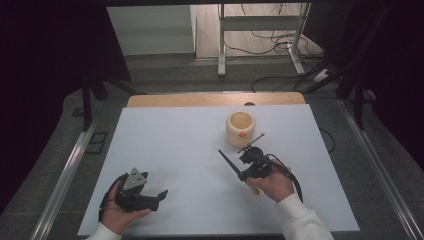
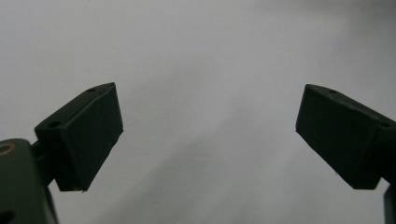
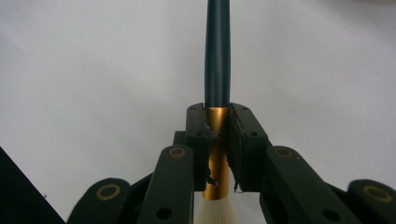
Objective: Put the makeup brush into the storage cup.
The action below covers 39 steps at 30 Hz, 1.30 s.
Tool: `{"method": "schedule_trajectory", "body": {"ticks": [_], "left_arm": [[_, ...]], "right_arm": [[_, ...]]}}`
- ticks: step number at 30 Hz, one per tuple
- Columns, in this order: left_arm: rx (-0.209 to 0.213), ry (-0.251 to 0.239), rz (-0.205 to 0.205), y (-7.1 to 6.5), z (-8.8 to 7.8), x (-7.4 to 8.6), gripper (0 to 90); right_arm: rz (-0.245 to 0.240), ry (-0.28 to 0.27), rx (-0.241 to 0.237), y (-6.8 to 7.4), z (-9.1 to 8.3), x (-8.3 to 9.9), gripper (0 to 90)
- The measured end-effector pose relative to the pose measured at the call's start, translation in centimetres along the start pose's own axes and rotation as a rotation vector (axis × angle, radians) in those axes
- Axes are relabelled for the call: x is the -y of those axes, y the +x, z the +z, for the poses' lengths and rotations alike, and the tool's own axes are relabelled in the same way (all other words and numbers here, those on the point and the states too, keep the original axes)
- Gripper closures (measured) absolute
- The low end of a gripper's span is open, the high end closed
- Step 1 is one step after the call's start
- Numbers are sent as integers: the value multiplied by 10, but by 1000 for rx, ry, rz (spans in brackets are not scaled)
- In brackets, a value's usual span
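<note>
I hold a brush (image 3: 217, 60) in my right gripper (image 3: 217, 140) just short of the pot (image 1: 240, 128), the jaws closed hard on the gold ferrule with the dark handle running out ahead and the pale bristles (image 3: 215, 213) tucked back toward my hand. The risk, as I judge it, lies in that narrow grip: the pads meet a smooth, round metal band, so a knock of the long handle against the pot's rim could twist the brush in the jaws or lever it free. The handle tip (image 1: 220, 152) points away from the pot, up and to its left, so any swing toward the opening would have to turn the brush first, and a hasty turn could tip the pot (it looks light and stands unsupported on the white mat (image 1: 190, 150)). A thin rod (image 1: 252, 142) lies just on the near side of the pot, between it and my right gripper, and could be swept aside by the same move. My left gripper (image 1: 161, 196) rests well to the left of the pot, near the front edge of the mat; its jaws stand wide apart with nothing between them, over bare white surface.
</note>
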State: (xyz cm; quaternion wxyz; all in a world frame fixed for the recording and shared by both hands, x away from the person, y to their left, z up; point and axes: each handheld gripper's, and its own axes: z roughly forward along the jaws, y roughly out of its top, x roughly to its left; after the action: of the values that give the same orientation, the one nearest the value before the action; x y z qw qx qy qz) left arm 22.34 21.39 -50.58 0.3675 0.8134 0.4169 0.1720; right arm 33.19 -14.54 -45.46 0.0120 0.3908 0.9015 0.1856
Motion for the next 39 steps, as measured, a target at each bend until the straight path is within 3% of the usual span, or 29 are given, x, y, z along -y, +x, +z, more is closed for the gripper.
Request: {"method": "schedule_trajectory", "body": {"ticks": [5,21,26,39], "left_arm": [[4,3,9,-1,1,-1,78],[4,12,12,-4,4,-2,79],[8,13,15,-5,5,-3,79],[-1,11,50,-11,4,-7,95]], "right_arm": [[-13,0,5,1,-2,0,787],[-132,21,-20,6,-3,-2,787],[-149,31,-21,7,-4,-1,787],[-220,45,-18,14,-2,-4,786]]}}
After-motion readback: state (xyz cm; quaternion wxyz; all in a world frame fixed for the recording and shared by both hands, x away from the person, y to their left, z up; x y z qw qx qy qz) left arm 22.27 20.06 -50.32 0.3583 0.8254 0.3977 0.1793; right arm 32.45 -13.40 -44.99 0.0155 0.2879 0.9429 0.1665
